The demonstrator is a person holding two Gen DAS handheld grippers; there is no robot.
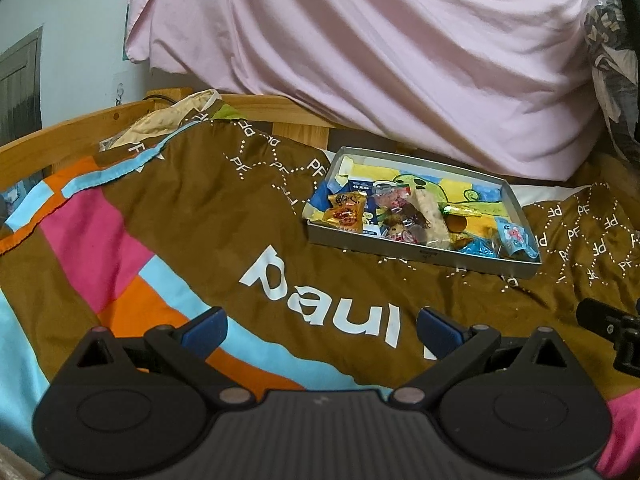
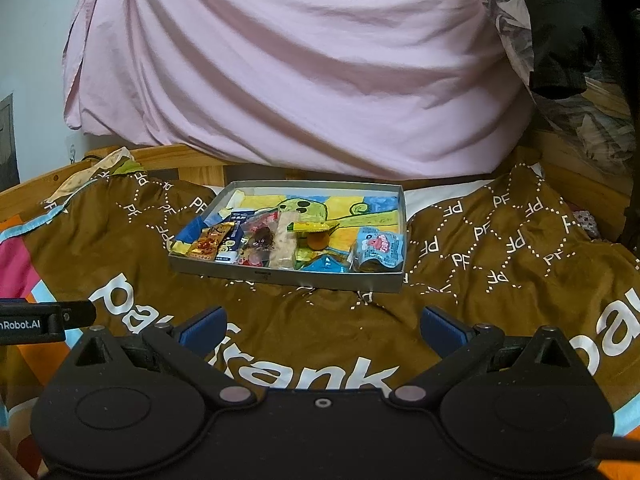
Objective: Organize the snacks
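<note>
A shallow grey metal tray (image 1: 424,254) (image 2: 288,276) lies on the brown bedspread, its floor lined with a colourful drawing. Inside it lie several wrapped snacks: an orange packet (image 1: 347,211) (image 2: 208,243) at the left, a pale long bar (image 1: 432,216) (image 2: 285,242) in the middle, a light blue packet (image 1: 514,238) (image 2: 378,249) at the right, and a round brown biscuit (image 2: 317,241). My left gripper (image 1: 322,330) hovers open over the spread, short of the tray. My right gripper (image 2: 322,330) is likewise open, in front of the tray, holding nothing.
The brown, pink and blue bedspread (image 1: 200,240) (image 2: 500,248) covers the bed. A pink sheet (image 1: 380,52) (image 2: 300,68) hangs behind the tray. A wooden bed frame (image 1: 60,128) curves along the left. Dark clothing (image 2: 560,28) hangs at the upper right.
</note>
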